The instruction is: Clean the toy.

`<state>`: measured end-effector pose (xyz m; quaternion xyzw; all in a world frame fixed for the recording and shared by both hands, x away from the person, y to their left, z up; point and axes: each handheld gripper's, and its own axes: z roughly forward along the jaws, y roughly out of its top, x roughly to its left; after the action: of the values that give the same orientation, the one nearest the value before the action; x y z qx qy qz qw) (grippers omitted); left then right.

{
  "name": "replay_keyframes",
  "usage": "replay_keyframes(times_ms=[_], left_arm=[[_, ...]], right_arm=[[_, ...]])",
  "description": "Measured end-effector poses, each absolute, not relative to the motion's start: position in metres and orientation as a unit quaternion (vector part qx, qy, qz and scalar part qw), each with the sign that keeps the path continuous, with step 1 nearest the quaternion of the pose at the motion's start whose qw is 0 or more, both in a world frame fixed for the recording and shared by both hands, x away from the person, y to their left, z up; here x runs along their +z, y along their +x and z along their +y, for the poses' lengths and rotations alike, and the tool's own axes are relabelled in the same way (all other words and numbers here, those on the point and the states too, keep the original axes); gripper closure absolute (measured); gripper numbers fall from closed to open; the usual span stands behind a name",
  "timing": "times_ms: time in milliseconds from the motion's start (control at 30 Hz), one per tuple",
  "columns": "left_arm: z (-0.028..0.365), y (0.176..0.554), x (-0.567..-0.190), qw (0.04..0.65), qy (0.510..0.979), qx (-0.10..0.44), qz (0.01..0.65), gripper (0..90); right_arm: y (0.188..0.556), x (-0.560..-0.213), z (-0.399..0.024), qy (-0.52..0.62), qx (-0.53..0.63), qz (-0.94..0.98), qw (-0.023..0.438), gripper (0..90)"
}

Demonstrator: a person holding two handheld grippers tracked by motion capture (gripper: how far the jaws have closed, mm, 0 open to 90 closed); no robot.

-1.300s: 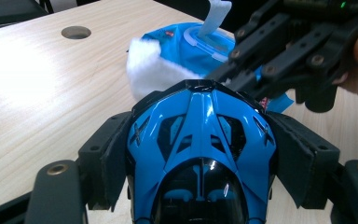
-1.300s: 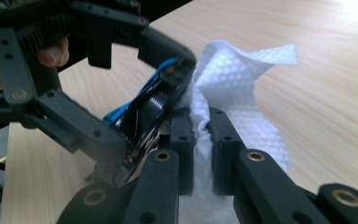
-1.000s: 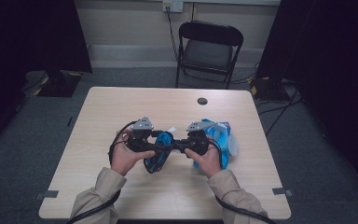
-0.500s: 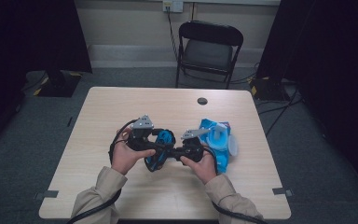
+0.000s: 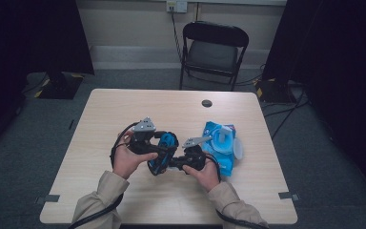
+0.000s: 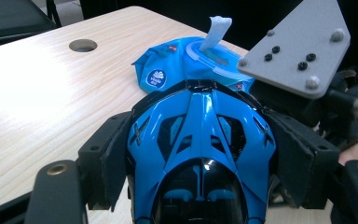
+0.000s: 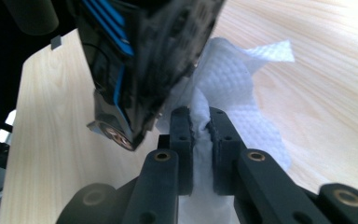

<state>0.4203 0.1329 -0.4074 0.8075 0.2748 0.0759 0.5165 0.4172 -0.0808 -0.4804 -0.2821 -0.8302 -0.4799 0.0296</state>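
Note:
A blue and black toy car (image 6: pixel 200 149) sits nose-forward between the pads (image 6: pixel 113 156) of my left gripper (image 6: pixel 200 163), which is shut on its sides. In the high view the car (image 5: pixel 166 148) is held just above the table's middle by the left gripper (image 5: pixel 158 151). My right gripper (image 7: pixel 200 125) is shut on a white wipe (image 7: pixel 235 74), and the wipe lies against the car's dark underside (image 7: pixel 140 56). From above, the right gripper (image 5: pixel 177 163) meets the car from the right. A blue wipes pack (image 5: pixel 221 145) with an open lid lies right of both hands.
The wooden table (image 5: pixel 171 109) has a round cable hole (image 5: pixel 207 103) near its far edge. A black folding chair (image 5: pixel 214 47) stands behind the table. A wipe sticks up from the pack (image 6: pixel 168 70). Dark curtains flank the room.
The right hand has moved left and down from beside the wipes pack to the toy car, carrying the wipe. The left hand and the car have stayed put.

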Motion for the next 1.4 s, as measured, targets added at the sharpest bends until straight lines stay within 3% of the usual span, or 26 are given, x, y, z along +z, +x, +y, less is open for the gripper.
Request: replay_keyframes(times_ms=[600,1400], left_arm=[[0.138,0.419,-0.408,0.505,0.814,0.083,0.274,26.2],[0.135,0.421,-0.411,0.501,0.817,0.073,0.278,26.2]], right_arm=[[0.437,-0.429,-0.129,-0.31,-0.512,-0.8,-0.038,82.3],[0.432,-0.416,-0.112,-0.282,-0.526,-0.802,-0.026,82.3]])
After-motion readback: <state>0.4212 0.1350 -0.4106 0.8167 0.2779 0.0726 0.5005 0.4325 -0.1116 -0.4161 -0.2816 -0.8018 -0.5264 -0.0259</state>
